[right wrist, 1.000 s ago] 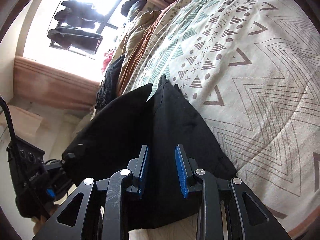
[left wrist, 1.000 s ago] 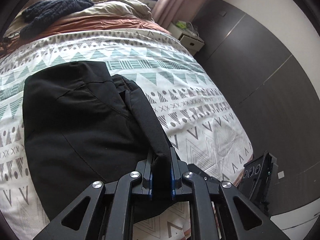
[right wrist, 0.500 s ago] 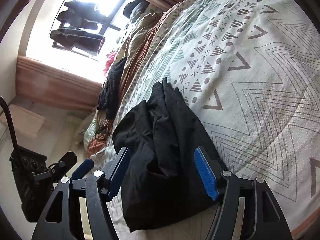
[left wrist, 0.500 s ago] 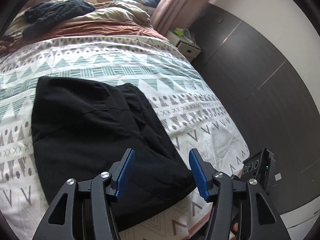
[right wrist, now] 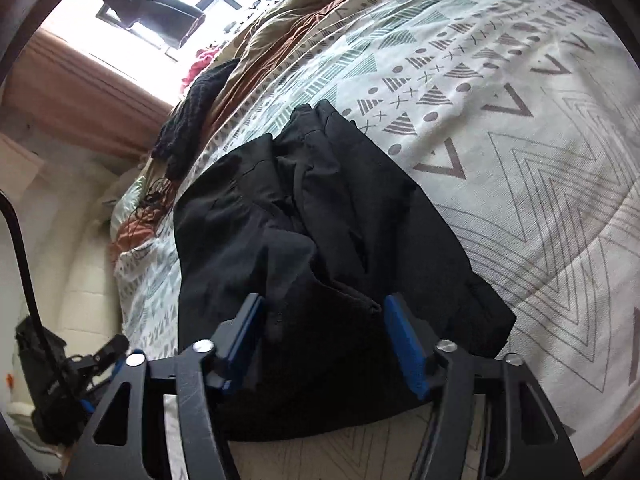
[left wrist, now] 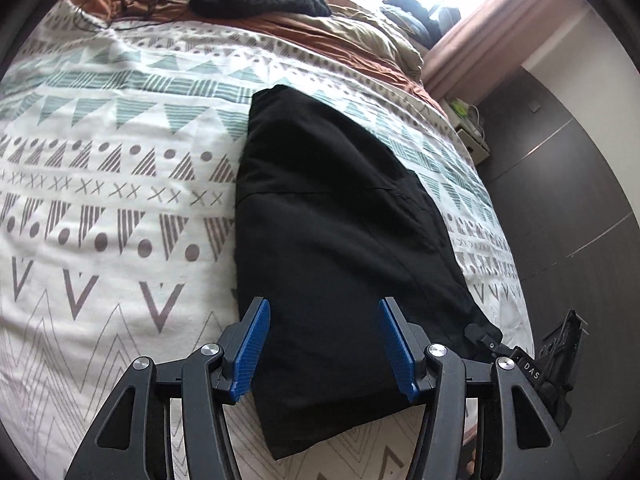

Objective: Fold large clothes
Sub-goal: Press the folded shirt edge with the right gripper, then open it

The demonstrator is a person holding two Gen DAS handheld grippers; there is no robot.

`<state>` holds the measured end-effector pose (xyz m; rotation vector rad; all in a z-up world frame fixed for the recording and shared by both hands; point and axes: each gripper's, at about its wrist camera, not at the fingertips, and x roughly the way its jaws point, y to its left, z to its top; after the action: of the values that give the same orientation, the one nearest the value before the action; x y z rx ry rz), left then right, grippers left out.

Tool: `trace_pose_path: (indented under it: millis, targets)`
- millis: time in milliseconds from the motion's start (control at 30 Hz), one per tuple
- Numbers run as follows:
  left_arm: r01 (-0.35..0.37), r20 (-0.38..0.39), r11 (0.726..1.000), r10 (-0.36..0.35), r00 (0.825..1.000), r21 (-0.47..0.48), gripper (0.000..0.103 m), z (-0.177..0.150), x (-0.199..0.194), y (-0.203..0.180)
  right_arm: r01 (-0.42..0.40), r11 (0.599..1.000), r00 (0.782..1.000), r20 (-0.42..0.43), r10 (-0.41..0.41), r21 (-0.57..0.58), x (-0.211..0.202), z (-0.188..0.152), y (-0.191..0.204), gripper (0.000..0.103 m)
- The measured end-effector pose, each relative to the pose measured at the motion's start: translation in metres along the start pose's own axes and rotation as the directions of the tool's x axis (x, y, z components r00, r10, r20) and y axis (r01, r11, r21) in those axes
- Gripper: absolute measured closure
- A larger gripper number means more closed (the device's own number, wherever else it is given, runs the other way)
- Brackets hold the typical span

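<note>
Folded black garment (left wrist: 340, 220) lies lengthwise, running away toward the pillows (left wrist: 360, 36)

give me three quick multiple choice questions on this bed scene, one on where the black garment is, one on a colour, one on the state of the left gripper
1. Where does the black garment lie?
A. on the patterned bedspread
B. on the floor
C. hung at the window

2. What colour are the pads of the left gripper?
A. red
B. blue
C. yellow

3. How does the left gripper stand?
A. clamped on a sleeve
B. shut on nothing
C. open, pads apart over the garment

Key:
1 A, the folded black cloth rests flat on the triangle-patterned cover.
2 B, both pads show bright blue in the left wrist view.
3 C, a wide gap separates the pads and neither presses the cloth.
</note>
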<state>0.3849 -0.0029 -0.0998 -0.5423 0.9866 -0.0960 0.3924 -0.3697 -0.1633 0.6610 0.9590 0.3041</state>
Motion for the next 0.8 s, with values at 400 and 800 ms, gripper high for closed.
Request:
trace_pose_path:
  millis: [400, 800]
  targets:
    - [0.025, -0.023, 0.998, -0.026, 0.999, -0.061, 0.045, -0.021, 0.010, 0.022, -0.061, 0.997, 0.992, 0.115, 0.057, 0.039, -0.032, -0.008, -0.005, 0.091]
    - [0.086, -0.085, 0.996, -0.088, 0.992, -0.036, 0.046, -0.031, 0.048, 0.001, -0.070, 0.977, 0.992, 0.120, 0.046, 0.199, -0.042, -0.007, -0.051, 0.092]
